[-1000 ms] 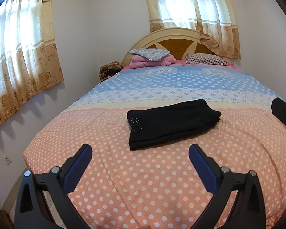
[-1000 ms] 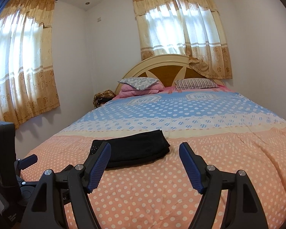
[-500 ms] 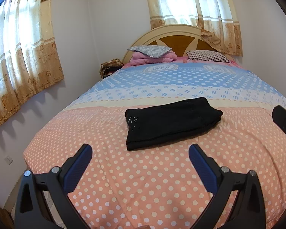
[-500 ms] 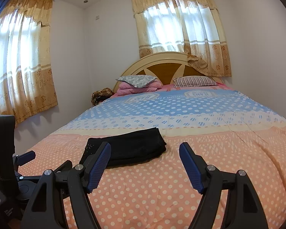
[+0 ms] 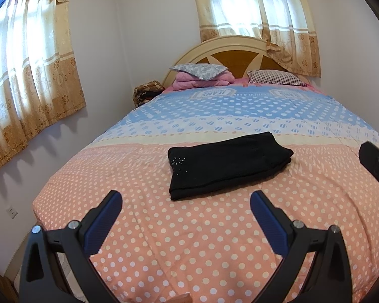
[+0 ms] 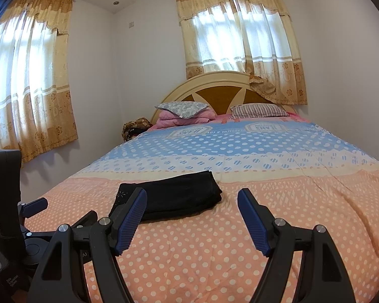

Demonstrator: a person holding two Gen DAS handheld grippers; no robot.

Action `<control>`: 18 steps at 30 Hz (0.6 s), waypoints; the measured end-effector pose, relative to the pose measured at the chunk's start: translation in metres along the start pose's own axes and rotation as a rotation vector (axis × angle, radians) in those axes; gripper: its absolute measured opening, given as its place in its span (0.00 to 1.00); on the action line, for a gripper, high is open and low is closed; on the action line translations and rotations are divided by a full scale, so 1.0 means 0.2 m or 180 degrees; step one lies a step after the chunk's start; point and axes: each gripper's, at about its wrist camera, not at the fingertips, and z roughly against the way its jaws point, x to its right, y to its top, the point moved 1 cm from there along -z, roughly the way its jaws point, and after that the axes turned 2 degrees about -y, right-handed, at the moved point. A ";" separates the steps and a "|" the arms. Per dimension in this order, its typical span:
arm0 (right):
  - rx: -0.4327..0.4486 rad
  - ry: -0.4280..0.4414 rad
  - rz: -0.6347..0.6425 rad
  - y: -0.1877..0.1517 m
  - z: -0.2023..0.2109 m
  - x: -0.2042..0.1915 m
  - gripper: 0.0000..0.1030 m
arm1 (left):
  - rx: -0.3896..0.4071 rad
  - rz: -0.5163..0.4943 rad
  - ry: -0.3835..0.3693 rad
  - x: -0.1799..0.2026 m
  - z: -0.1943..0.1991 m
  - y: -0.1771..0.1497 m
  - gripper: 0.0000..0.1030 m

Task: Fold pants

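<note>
Right claw (image 6: 192,197) finger (image 6: 130,221) hiding folded pants' (image 6: 179,197) corner, sparkly motif (image 5: 178,163) faint

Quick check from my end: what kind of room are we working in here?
A home bedroom, by the look of it: a bed with a polka-dot bedspread and arched headboard, pillows at its head, and curtained windows. The folded black pants lie on the bedspread.

Sunlit curtained windows (image 6: 236,38), white walls (image 6: 341,63)
</note>
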 end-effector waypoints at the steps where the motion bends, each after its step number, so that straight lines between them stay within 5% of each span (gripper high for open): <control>1: 0.0003 -0.0002 0.0003 0.00 0.00 0.00 0.74 | -0.0002 0.0004 0.0001 0.00 0.00 0.00 1.00; 18: 0.0027 -0.0001 0.0021 -0.01 0.01 -0.02 0.74 | -0.0022 0.0009 0.0007 0.00 0.00 0.00 1.00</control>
